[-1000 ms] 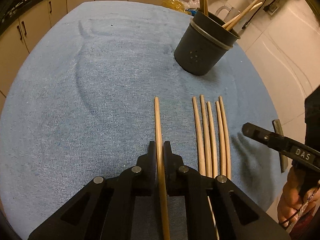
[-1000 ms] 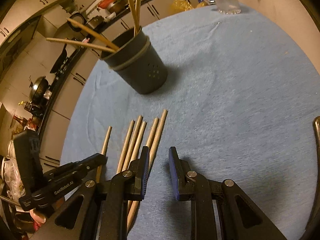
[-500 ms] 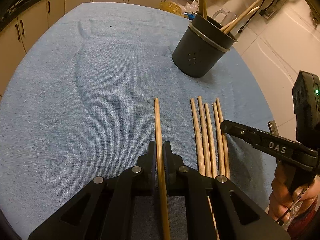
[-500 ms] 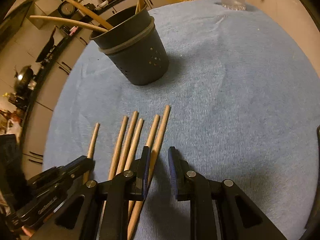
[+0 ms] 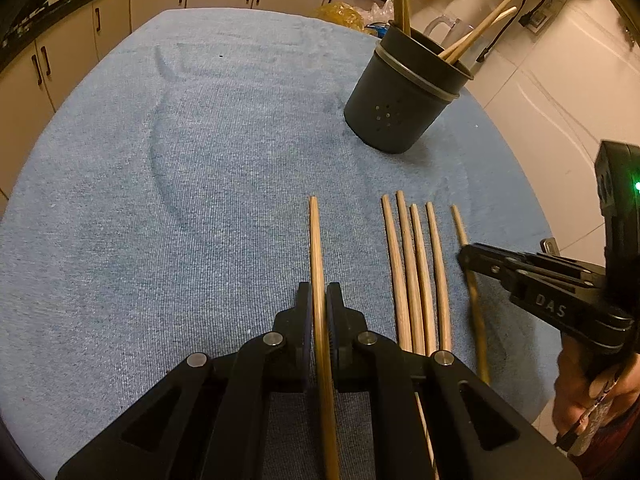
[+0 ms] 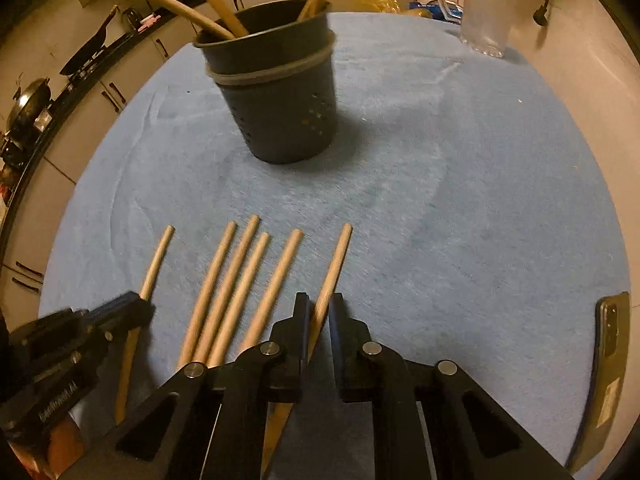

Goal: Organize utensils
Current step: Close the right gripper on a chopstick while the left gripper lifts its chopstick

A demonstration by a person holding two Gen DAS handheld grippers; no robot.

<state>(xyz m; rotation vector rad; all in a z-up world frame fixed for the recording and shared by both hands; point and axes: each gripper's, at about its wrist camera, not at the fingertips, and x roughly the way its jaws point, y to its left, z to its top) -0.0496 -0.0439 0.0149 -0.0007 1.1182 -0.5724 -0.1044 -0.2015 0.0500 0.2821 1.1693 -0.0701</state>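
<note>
Wooden chopsticks lie on a blue cloth [image 5: 200, 200]. My left gripper [image 5: 319, 292] is shut on one chopstick [image 5: 314, 240] that stands apart at the left of the row. Several loose chopsticks [image 5: 416, 272] lie side by side just to its right. In the right wrist view my right gripper [image 6: 319, 300] has its jaws closing onto the rightmost chopstick [image 6: 338, 256], and the pads touch it. That chopstick is angled away from the loose row [image 6: 236, 280]. A dark utensil holder [image 6: 280, 116] stands beyond with several chopsticks in it.
A glass mug [image 6: 486, 24] stands at the far right of the cloth. A phone [image 6: 610, 336] lies at the cloth's right edge. A person's hand [image 5: 592, 392] holds the right gripper. Kitchen cabinets [image 5: 112, 20] run behind the table.
My right gripper moved left over the rightmost chopstick and closed on it, swinging it away from the row. The left gripper kept still with its chopstick.
</note>
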